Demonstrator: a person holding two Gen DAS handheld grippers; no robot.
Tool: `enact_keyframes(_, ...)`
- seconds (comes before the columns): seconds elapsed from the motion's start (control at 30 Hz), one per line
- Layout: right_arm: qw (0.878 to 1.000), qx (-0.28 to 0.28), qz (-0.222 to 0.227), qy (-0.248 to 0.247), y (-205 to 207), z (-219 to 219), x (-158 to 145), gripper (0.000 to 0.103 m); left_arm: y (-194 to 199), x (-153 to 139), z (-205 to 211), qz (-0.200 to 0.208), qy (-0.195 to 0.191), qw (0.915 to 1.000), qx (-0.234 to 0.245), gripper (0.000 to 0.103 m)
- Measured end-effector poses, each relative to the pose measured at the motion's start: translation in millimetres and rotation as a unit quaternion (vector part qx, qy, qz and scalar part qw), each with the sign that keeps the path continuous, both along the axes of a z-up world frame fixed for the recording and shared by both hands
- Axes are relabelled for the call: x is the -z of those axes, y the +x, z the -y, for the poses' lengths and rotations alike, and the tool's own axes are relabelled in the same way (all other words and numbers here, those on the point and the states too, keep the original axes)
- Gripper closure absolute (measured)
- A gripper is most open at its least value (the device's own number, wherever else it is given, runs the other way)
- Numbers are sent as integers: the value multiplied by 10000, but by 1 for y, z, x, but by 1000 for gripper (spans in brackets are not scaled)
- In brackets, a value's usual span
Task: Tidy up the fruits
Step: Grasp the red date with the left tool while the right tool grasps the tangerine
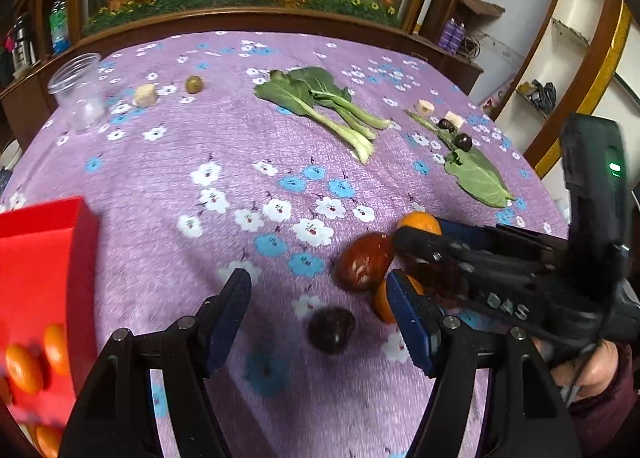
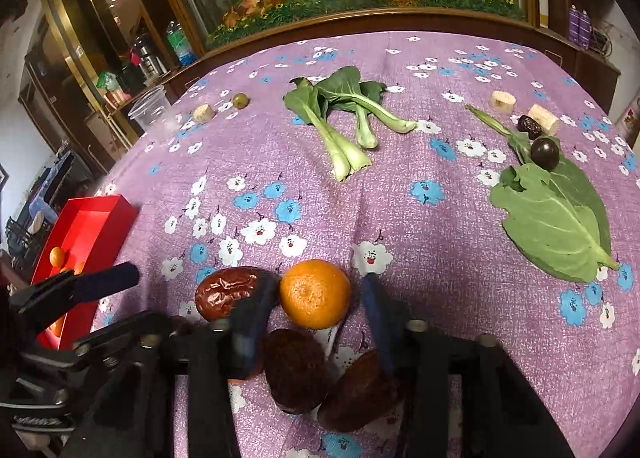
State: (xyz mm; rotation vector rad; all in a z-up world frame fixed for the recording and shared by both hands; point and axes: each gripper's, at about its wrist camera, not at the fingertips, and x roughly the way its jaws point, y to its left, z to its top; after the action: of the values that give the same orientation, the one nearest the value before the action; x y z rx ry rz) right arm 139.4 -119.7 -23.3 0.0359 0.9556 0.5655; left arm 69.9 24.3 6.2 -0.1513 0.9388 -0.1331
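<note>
Our right gripper [image 2: 316, 306] straddles the orange [image 2: 315, 294], pads not yet pressing; left gripper [image 1: 320, 318] hangs open at nine o'clock, nearer the red box [image 1: 48, 258].

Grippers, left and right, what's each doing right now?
Left gripper: open, holding nothing.
Right gripper: open around the orange, not gripping it yet.
</note>
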Motion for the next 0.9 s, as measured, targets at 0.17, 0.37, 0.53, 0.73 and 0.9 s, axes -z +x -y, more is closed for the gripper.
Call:
enact_keyframes(0.17,9999,152,-15,72,0,10,0,65,15,9,3,-132,-18,9999,96,34)
enact_keyframes(0.37,9965,633,-241,480,13,45,1,65,34,21,13,-250,-176,9988,388,34)
enact_keyframes(0.53,9959,669,-297,537,15,48,3,65,41,21,33,-192,244,9977,606,50)
enact_keyframes(0.73,9973,613,-63,389,9,41,0,65,32,15,42,-41,496,9973,532,69)
enact_keyframes(0.9,9963,699,206,455,5,45,-9,65,11,-4,25,214,205,9993,209,70)
